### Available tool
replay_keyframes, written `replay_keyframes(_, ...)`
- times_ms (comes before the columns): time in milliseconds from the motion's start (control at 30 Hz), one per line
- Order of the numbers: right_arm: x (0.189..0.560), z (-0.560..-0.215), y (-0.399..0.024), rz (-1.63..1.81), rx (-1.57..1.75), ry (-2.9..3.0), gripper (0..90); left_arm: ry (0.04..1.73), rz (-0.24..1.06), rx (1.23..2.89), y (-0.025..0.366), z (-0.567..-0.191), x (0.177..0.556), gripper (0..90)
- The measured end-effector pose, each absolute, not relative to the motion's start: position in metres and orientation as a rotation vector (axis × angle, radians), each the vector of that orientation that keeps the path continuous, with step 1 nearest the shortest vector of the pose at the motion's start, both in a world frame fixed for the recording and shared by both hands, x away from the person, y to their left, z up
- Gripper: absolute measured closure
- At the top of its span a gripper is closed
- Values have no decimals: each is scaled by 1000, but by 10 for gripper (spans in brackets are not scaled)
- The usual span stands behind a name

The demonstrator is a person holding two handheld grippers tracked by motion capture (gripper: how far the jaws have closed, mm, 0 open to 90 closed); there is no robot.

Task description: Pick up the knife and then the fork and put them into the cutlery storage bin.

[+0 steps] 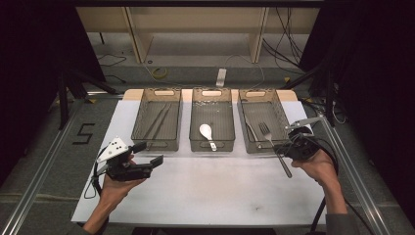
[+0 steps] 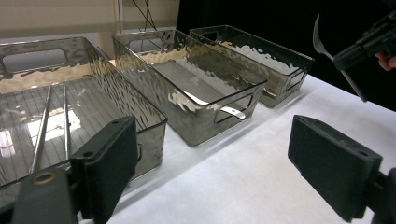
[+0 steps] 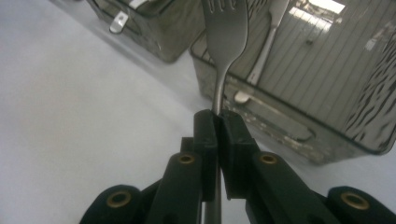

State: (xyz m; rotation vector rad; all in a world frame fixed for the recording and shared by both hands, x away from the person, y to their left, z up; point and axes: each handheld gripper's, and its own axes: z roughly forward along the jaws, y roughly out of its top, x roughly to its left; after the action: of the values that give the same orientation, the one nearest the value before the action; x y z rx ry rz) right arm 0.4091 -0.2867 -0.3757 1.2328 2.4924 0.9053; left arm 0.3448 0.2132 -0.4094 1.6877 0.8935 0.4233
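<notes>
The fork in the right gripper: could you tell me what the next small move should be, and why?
Probably carry the fork forward over the right-hand bin and lower it in. The right gripper is shut on its handle, tines toward that bin, where another fork already lies; the middle bin holds a spoon. The left gripper is open, holding nothing.

One mark can be read: a large dark figure "5" (image 1: 84, 133), laid out in angular strokes like tape. It stands on the grey floor, just off the left edge of the white table (image 1: 205, 191), level with the near ends of the baskets. The baskets, the cutlery and the table bear no lettering that can be made out, and nothing legible shows in either gripper view.
</notes>
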Motion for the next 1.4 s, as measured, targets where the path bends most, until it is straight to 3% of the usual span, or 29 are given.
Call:
replay_keyframes(733,469,-331,-270,1079,1290,2381,874,892,422,1680,214,-409,345,154)
replay_keyframes(1400,513,-335,-263,1209,1438,2319,887,890,418,1679,214,-409,345,154)
